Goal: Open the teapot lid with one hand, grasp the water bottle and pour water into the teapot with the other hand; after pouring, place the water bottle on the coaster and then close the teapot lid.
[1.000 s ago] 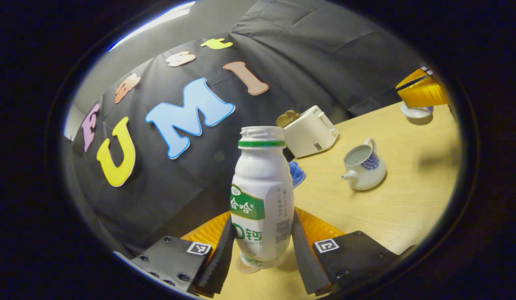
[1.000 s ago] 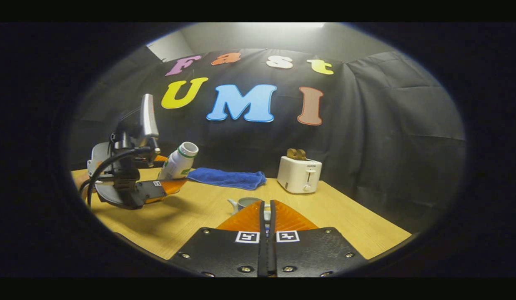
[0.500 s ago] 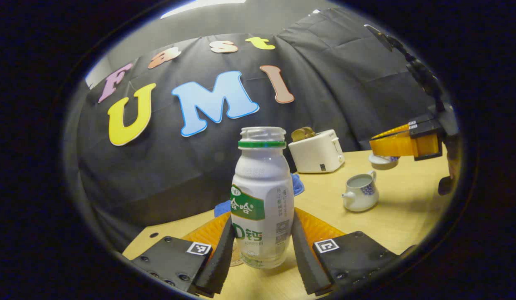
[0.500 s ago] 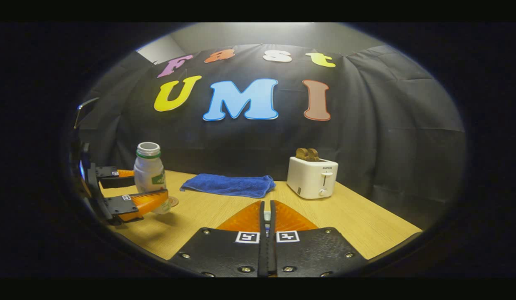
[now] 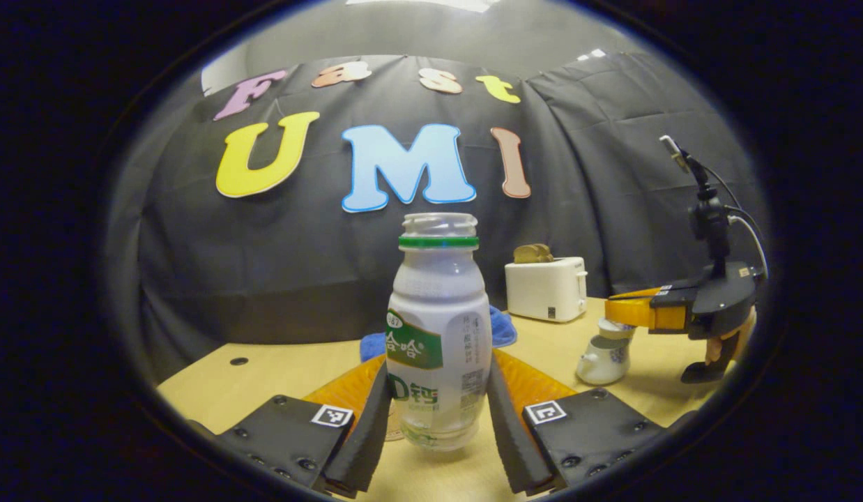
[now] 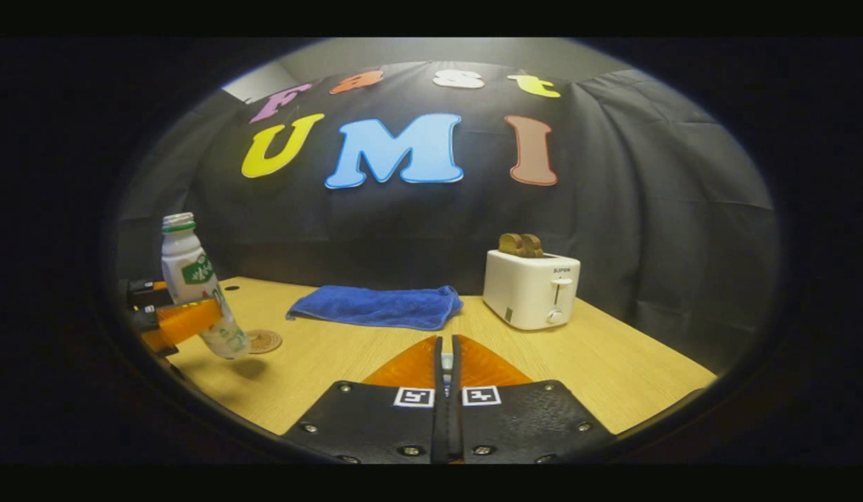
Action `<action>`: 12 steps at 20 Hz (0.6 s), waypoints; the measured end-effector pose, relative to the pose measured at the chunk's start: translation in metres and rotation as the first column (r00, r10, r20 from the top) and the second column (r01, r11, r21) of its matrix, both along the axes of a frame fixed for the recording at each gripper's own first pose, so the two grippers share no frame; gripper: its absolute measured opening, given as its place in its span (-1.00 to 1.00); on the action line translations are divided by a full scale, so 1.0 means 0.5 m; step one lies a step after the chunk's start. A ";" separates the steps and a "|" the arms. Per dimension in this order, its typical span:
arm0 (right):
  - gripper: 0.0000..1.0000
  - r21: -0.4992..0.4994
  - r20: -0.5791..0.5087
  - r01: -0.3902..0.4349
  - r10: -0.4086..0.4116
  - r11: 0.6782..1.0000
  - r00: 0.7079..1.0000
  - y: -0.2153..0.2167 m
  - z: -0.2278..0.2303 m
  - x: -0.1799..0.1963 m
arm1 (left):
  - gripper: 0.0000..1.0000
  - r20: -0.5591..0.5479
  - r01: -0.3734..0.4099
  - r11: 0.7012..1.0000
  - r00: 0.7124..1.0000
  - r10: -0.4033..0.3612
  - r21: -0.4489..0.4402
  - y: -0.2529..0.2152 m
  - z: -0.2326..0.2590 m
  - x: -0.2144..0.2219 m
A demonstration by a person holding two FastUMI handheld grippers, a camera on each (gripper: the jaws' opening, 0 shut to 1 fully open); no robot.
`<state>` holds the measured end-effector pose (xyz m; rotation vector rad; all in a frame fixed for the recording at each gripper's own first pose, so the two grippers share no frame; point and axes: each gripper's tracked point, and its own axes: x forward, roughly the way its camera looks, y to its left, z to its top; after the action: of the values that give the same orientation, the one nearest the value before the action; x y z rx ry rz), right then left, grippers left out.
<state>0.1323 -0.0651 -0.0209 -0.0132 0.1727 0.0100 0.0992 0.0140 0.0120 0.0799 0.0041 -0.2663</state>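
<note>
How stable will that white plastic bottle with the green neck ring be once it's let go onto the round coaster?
The white plastic bottle with the green neck ring is tall and narrow, so it probably tips easily. It looks nearly empty, likely light, and a nudge could topple it. It hangs tilted beside the small round coaster in the left gripper, so levelling it first seems wise.

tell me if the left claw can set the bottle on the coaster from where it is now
Probably yes. The left claw holds the water bottle just beside the coaster, above the table, with bare wood around the coaster and nothing between them.

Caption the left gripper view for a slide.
Left gripper holds the water bottle upright above the table, teapot beyond.
</note>
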 end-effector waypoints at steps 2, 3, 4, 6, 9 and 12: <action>-0.99 0.006 -0.015 0.004 -0.004 1.000 1.000 0.000 -0.013 0.007 | 0.50 -0.007 -0.003 1.000 1.000 0.003 -0.007 0.004 0.002 0.009; -0.99 -0.002 -0.016 0.006 -0.006 1.000 1.000 0.000 -0.016 0.010 | 0.65 -0.013 -0.003 1.000 1.000 0.003 -0.007 0.005 0.001 0.012; -0.99 -0.009 -0.020 0.007 -0.007 1.000 1.000 0.000 -0.022 0.014 | 0.65 -0.019 -0.004 1.000 1.000 0.004 -0.005 0.003 -0.007 0.012; -0.99 0.003 -0.034 0.004 -0.004 1.000 0.999 0.002 -0.033 0.016 | 0.51 -0.027 -0.008 1.000 1.000 0.008 0.001 0.003 -0.013 0.011; -0.99 0.017 -0.034 0.005 -0.004 1.000 0.999 0.002 -0.040 0.019 | 0.36 -0.031 -0.010 1.000 0.999 0.010 -0.006 0.005 -0.012 0.014; -0.79 0.022 -0.017 0.023 -0.022 0.999 1.000 -0.007 -0.033 0.004 | 0.64 -0.040 -0.032 0.999 0.999 0.031 -0.014 0.010 -0.019 0.022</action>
<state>0.1341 -0.0685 -0.0373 0.0113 0.1899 -0.0103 0.1104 0.0188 0.0025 0.0596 0.0426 -0.2365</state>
